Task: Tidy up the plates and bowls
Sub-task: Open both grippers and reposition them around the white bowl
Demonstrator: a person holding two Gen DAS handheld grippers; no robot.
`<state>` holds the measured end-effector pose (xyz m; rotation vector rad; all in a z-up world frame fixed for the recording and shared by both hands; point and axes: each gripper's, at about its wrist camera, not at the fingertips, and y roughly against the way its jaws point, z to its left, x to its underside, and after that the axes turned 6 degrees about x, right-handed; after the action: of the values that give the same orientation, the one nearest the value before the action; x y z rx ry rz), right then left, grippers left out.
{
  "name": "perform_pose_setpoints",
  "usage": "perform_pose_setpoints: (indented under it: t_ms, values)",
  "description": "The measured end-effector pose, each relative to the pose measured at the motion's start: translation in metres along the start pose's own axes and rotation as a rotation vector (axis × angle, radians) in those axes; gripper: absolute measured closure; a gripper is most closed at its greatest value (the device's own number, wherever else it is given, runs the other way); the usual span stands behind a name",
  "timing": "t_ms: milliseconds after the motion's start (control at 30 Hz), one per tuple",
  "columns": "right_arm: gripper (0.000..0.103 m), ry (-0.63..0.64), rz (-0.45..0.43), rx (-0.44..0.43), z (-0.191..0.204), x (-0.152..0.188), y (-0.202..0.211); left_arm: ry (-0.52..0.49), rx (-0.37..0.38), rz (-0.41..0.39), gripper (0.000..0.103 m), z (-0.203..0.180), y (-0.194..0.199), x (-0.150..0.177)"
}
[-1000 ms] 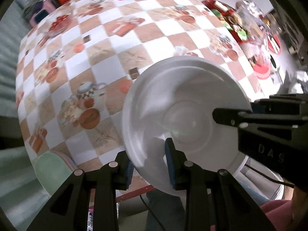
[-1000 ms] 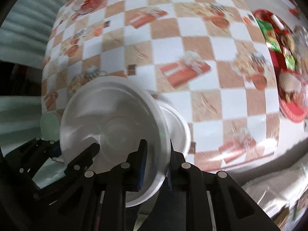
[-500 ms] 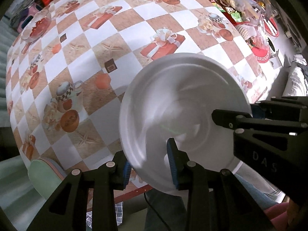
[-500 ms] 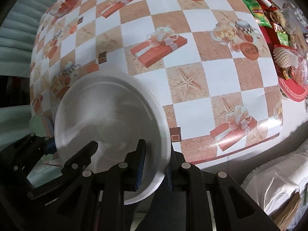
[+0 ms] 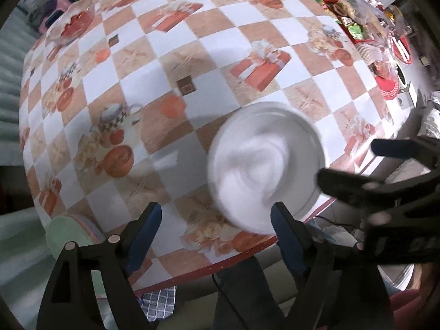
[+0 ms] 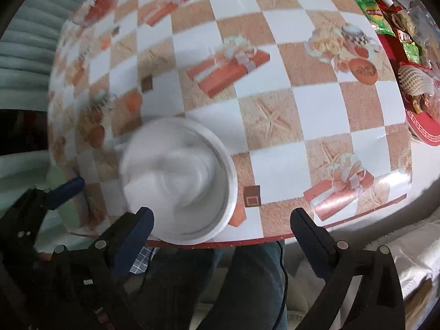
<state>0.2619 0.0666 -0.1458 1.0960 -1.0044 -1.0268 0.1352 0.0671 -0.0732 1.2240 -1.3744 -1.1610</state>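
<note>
One white bowl (image 5: 265,170) down on checkered tablecloth (image 5: 192,55), close to near table edge, blurred, so whether more pieces nest inside cannot be told. Round, no long axis. Sits ahead and right of left gripper (image 5: 217,217), ahead and left of right gripper (image 6: 221,220); roughly between both, neither clearly nearer. Both jaws spread wide, gripping nothing. One red tray (image 6: 418,126) far right.
</note>
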Motion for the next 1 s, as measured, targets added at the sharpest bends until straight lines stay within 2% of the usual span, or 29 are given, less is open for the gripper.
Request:
perform_pose_setpoints:
  t_ms: [67, 233, 433, 600, 833, 1000]
  values:
    - [0.003, 0.007, 0.009, 0.010, -0.001, 0.000, 0.000, 0.024, -0.008, 0.010, 0.017, 0.007, 0.000, 0.001]
    - [0.001, 0.002, 0.033, 0.040, -0.009, 0.005, -0.003, 0.077, 0.024, 0.042, 0.000, 0.023, -0.002, 0.001]
    - [0.001, -0.021, 0.051, 0.061, -0.013, 0.008, -0.006, 0.118, 0.061, 0.057, 0.000, 0.029, -0.004, 0.000]
    - [0.001, -0.012, 0.057, 0.049, -0.008, 0.005, -0.008, 0.127, 0.062, 0.065, 0.000, 0.029, -0.004, 0.000]
    - [0.001, -0.029, 0.051, 0.092, -0.012, 0.002, -0.011, 0.148, 0.069, 0.078, 0.000, 0.032, -0.009, 0.002]
    - [0.001, -0.050, 0.064, 0.092, -0.017, 0.002, -0.014, 0.145, 0.066, 0.078, 0.000, 0.031, -0.009, 0.002]
